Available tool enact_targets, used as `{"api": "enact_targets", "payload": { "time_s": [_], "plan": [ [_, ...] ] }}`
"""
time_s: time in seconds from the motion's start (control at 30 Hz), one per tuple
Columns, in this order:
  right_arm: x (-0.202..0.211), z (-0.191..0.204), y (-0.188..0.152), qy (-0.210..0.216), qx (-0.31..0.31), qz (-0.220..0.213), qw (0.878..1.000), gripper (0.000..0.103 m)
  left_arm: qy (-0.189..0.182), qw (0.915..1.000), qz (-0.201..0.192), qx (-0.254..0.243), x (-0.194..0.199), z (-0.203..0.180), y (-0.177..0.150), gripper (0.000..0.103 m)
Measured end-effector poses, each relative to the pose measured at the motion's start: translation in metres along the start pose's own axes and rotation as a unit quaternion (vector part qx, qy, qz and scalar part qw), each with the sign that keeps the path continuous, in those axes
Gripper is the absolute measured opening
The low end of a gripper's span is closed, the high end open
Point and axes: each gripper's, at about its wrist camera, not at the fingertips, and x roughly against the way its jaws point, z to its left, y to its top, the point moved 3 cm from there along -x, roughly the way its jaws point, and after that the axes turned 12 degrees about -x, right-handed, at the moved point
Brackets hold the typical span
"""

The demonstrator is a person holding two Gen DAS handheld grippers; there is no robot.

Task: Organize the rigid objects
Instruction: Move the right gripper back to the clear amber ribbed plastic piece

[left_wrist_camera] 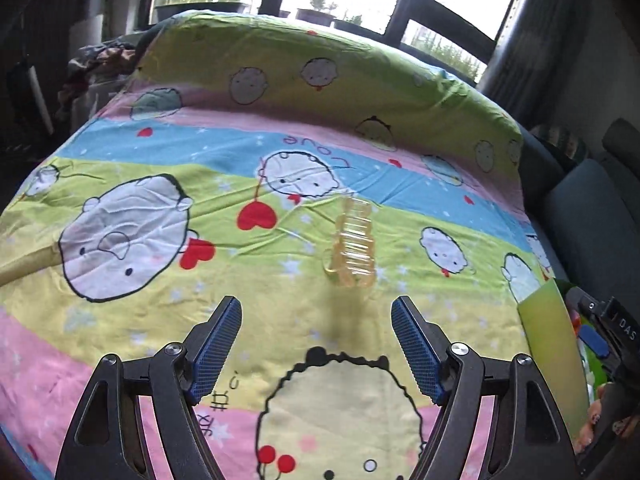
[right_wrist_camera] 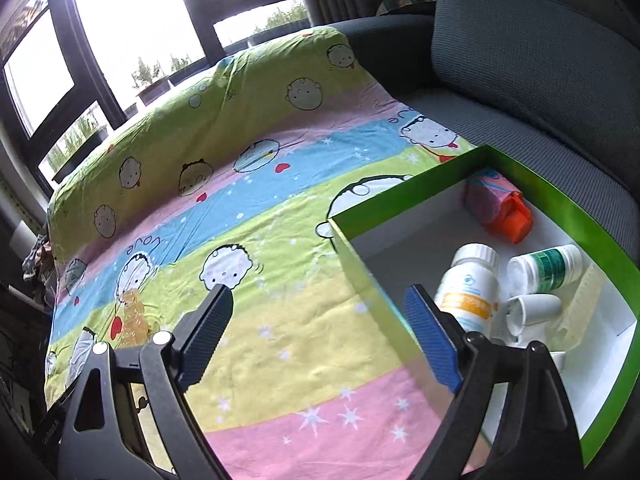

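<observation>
My left gripper (left_wrist_camera: 316, 344) stands spread and empty, aimed at the amber hair claw clip (left_wrist_camera: 352, 246) lying alone on the cartoon bedsheet (left_wrist_camera: 120, 320). My right gripper (right_wrist_camera: 320, 332) is likewise released, straddling the green box (right_wrist_camera: 400, 196) wall. I judge squaring the pads across the clip's ribbed body best.

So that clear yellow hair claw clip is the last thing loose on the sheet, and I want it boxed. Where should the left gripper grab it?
Probably across the hair claw clip's long ribbed body, pads on its two flanks, coming down from above. It lies lengthwise straight ahead of the open left gripper, and its curved teeth offer poorer purchase.
</observation>
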Motion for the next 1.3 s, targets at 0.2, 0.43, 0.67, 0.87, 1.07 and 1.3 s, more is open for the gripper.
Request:
{"api": "enact_targets", "payload": {
  "time_s": [0.2,0.43,0.67,0.87,1.07,1.3],
  "plan": [
    [-0.019,0.052,-0.029,0.033,0.039,0.04,0.998,0.089,0.018,0.9991,0.002,0.039,0.001,0.032,-0.002,0.081],
    [-0.057,0.131,-0.074,0.088,0.114,0.123,0.982,0.089,0.022,0.9964,0.018,0.08,0.002,0.058,-0.006,0.081],
    [-0.088,0.181,-0.089,0.115,0.16,0.134,0.971,0.078,0.03,0.9945,0.022,0.097,0.001,0.071,-0.008,0.081],
    [-0.115,0.197,-0.102,0.097,0.203,0.155,0.962,0.061,0.036,0.9944,0.021,0.097,0.001,0.076,-0.008,0.081],
    [-0.12,0.193,-0.105,0.088,0.206,0.155,0.962,0.037,0.033,0.9954,0.022,0.087,0.001,0.071,-0.007,0.081],
    [-0.073,0.157,-0.097,0.177,0.095,0.203,0.958,0.037,0.015,0.997,0.022,0.072,0.001,0.063,-0.007,0.081]
  ]
}}
